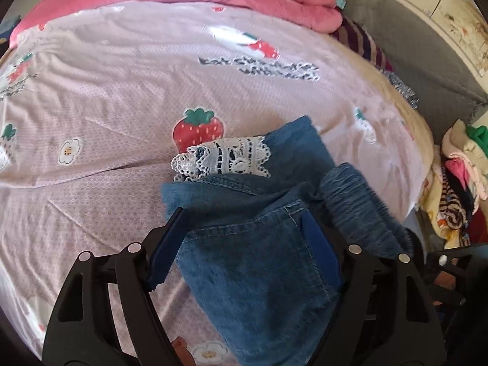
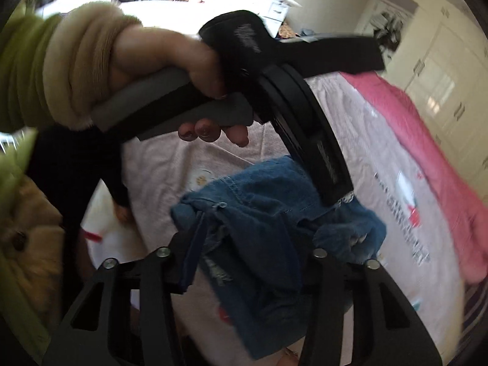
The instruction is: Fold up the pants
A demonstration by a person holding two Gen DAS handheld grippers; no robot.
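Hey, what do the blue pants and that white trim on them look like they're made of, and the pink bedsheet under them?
The pants look like denim: mottled blue weave, pale contrast stitching round a patch pocket. The trim looks like white openwork lace, probably cotton, with scalloped edges and holes. The bedsheet seems a thin, smooth printed fabric with a slight sheen and a strawberry print; the fibre can't be told.

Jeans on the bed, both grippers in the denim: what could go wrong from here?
1. The jeans are bunched, not flat; a fold made now may lock in the lump near the lace cuff.
2. The right gripper sits in crumpled layers, so it may catch only some of them and the rest sags.
3. The left gripper stands wide around the pocket area; the denim could slip out.
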